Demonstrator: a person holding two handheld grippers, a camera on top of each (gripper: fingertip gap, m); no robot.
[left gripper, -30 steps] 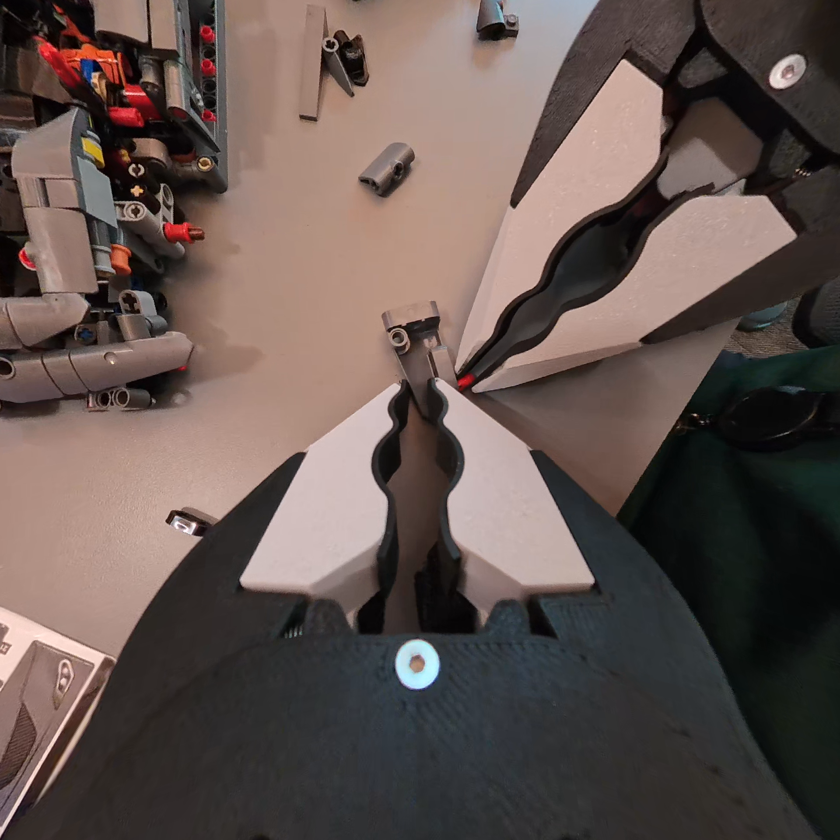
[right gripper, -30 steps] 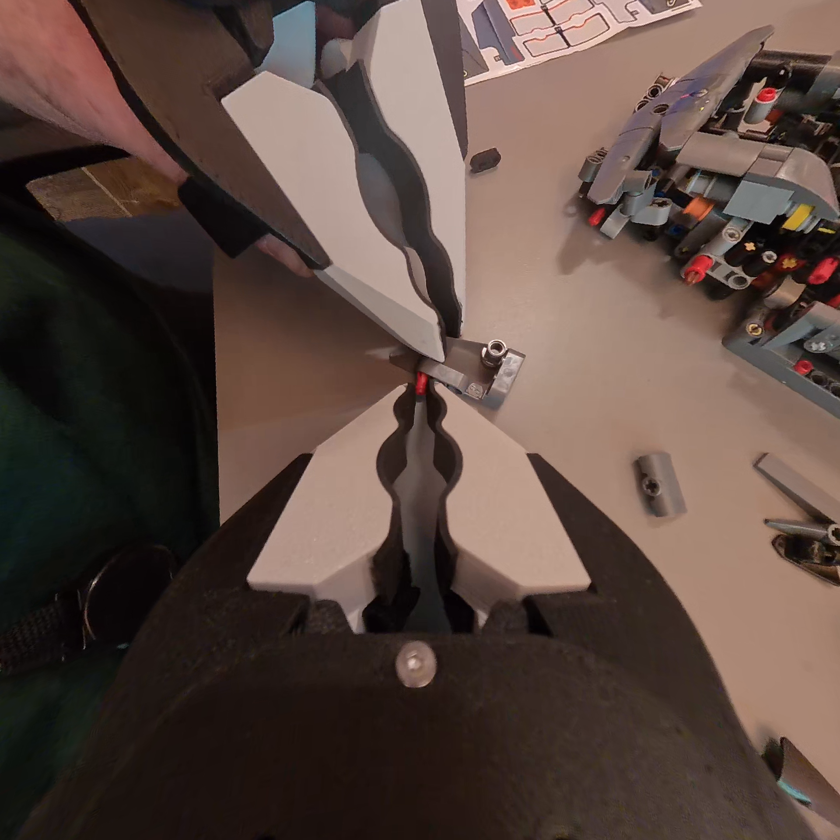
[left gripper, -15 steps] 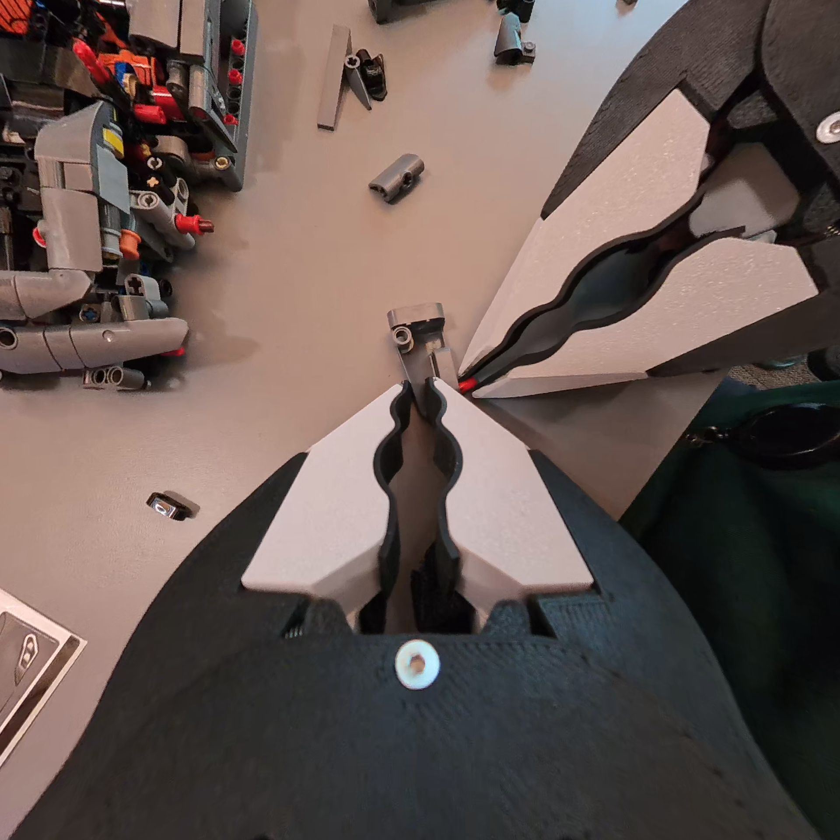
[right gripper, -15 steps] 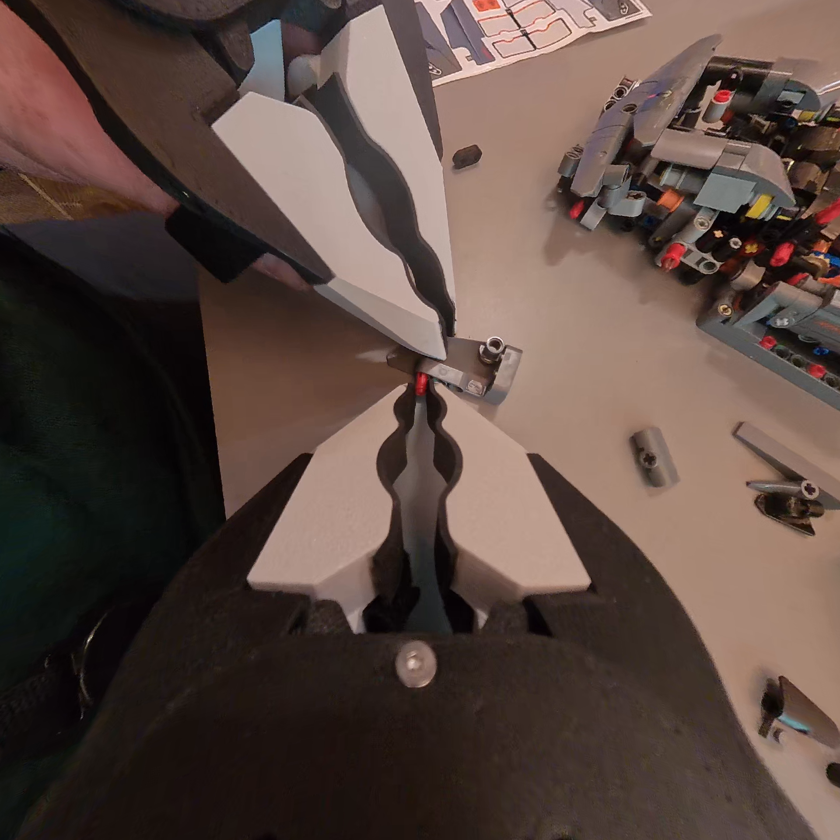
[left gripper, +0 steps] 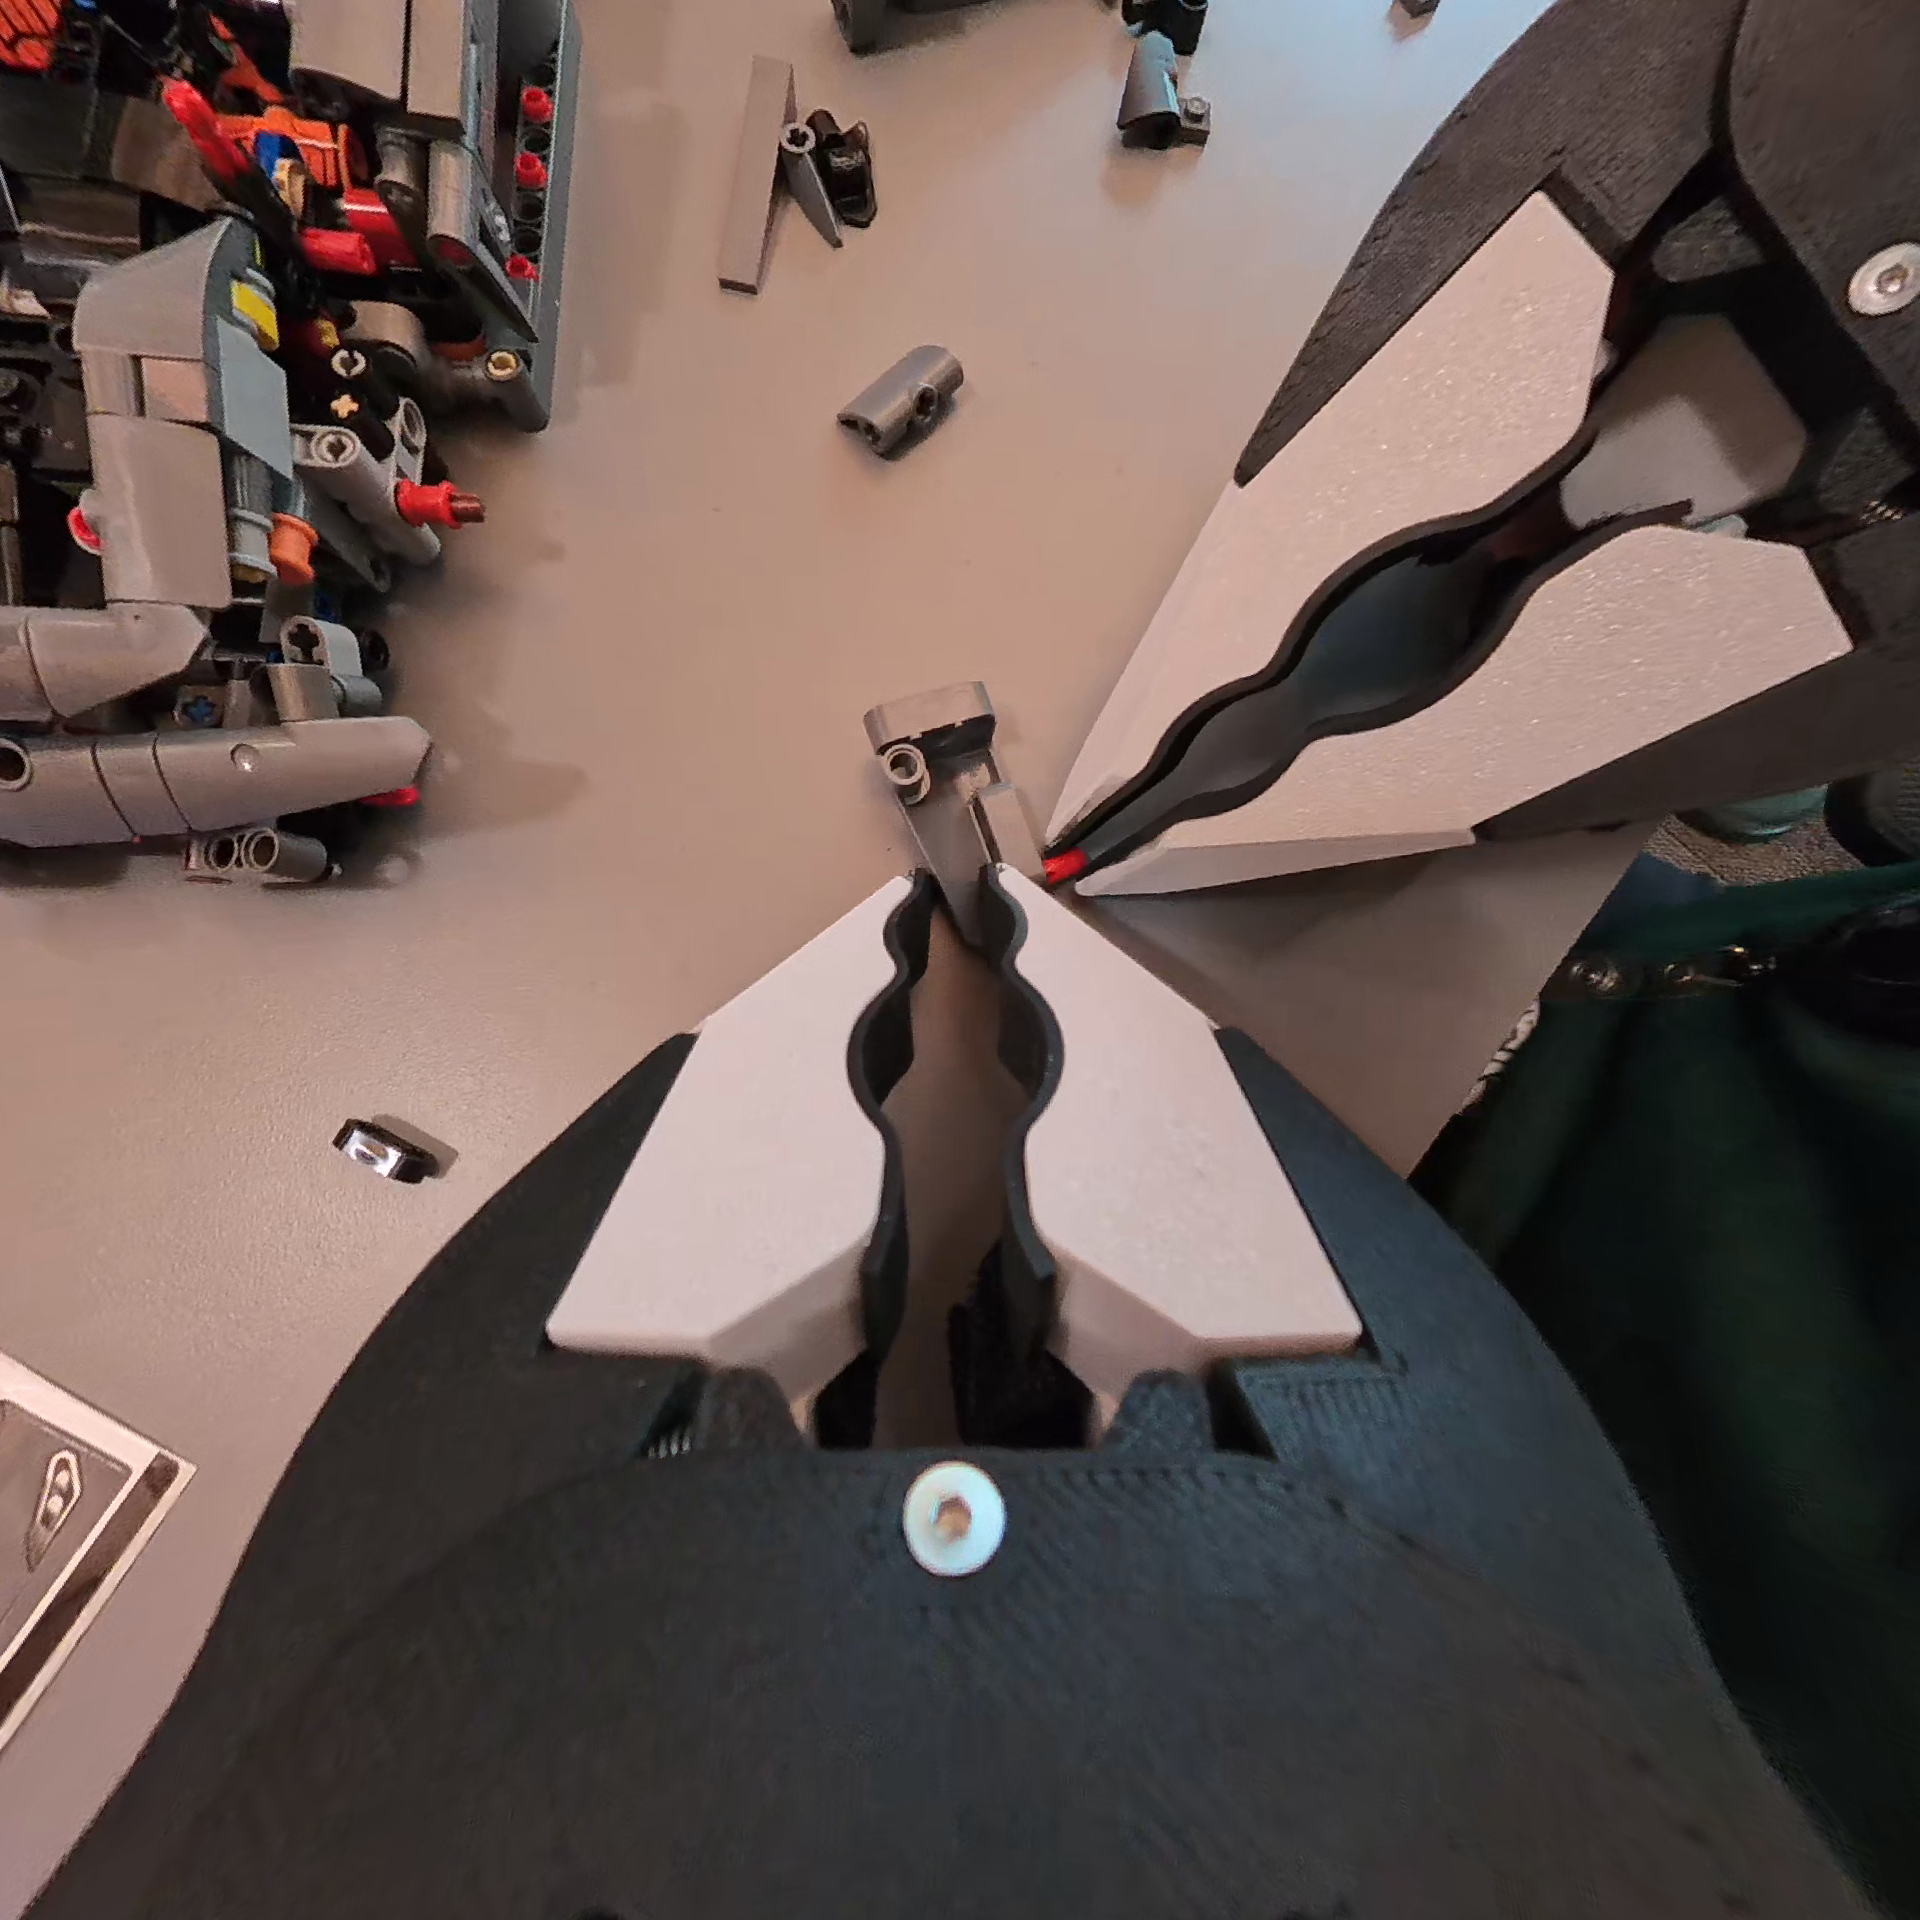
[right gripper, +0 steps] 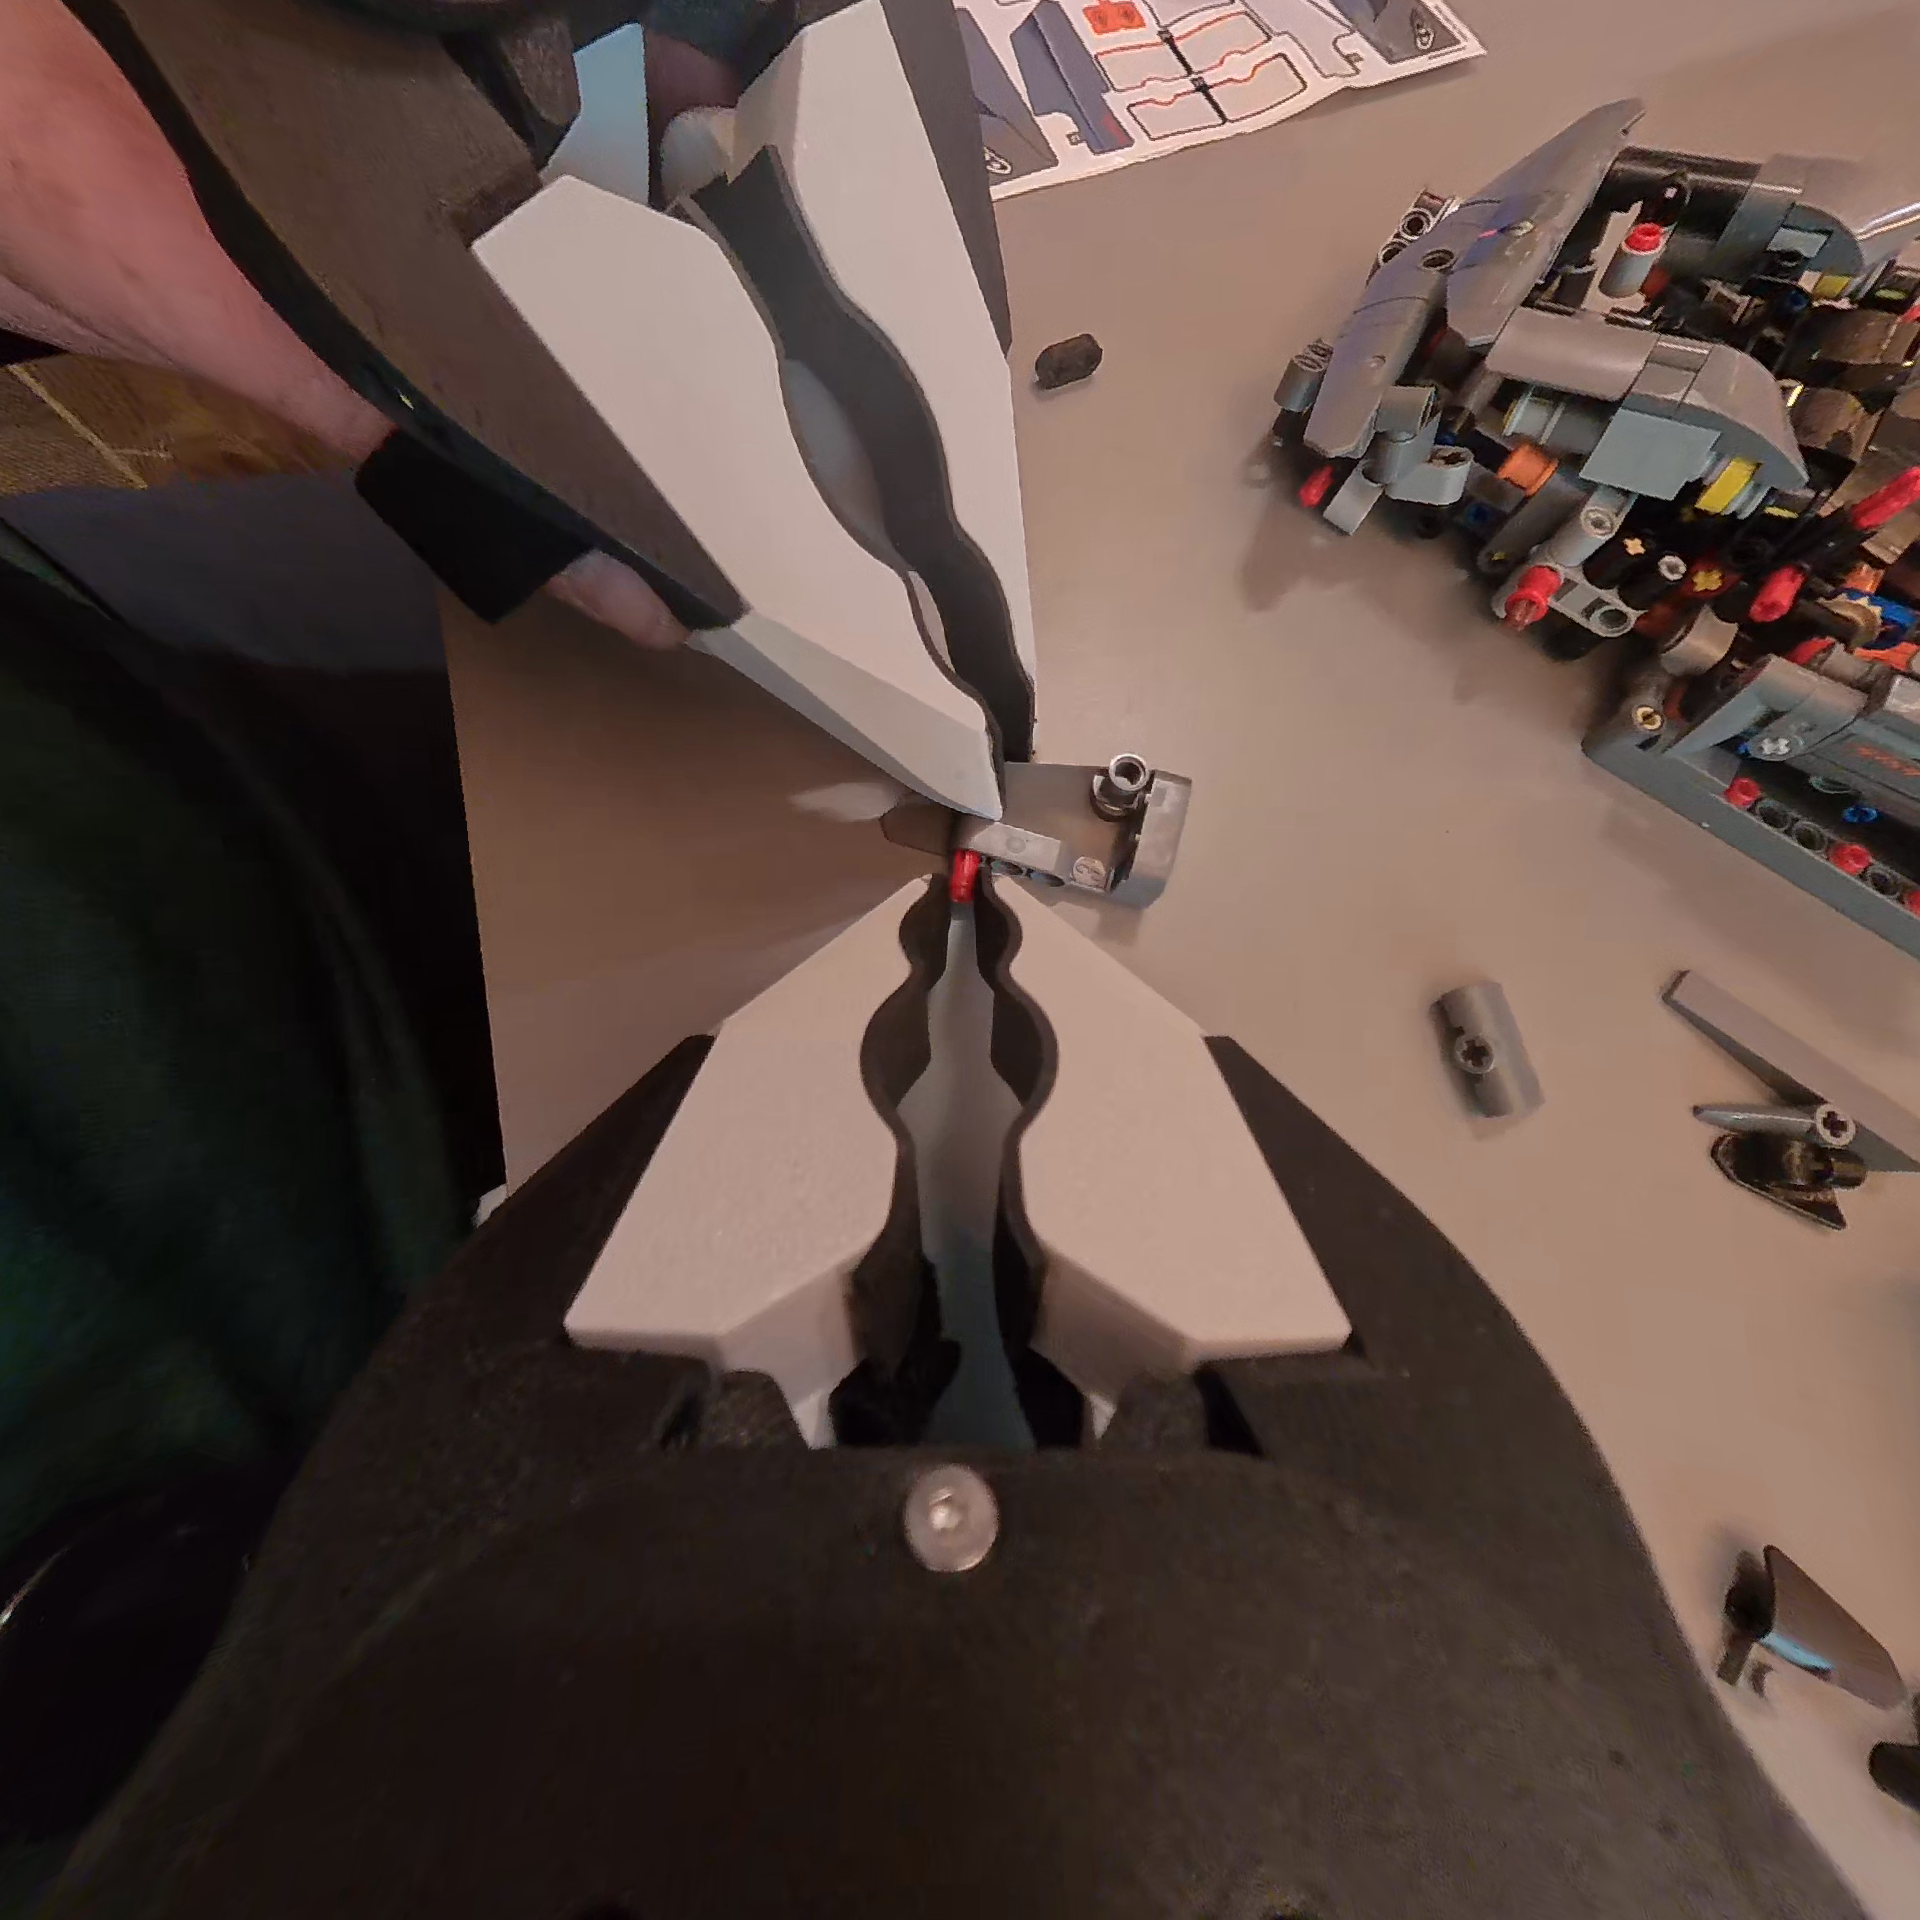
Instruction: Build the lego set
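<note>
My left gripper [left gripper: 958, 881] is shut on a small grey lego sub-assembly [left gripper: 940, 774] and holds it above the grey table near the front edge. The same piece shows in the right wrist view [right gripper: 1091, 831], with the left gripper [right gripper: 997, 784] coming in from the upper left. My right gripper [right gripper: 964, 896] is shut on a small red pin [right gripper: 965, 873] whose tip touches the side of the sub-assembly. In the left wrist view the right gripper [left gripper: 1070, 857] comes in from the right with the red pin [left gripper: 1062, 862] at its tip.
The large grey lego model [left gripper: 208, 436] with red and orange parts lies at the left, and at the right in the right wrist view [right gripper: 1621, 416]. Loose grey pieces [left gripper: 902, 400] [left gripper: 800, 166] lie beyond. An instruction sheet [right gripper: 1195, 73] lies far back. The table's edge [left gripper: 1455, 1039] is at the right. The grippers are tip to tip, or close to it.
Both grippers have kept their hold and stayed tip to tip. The pair has drifted slightly, so the model and loose parts shift a little in view.
</note>
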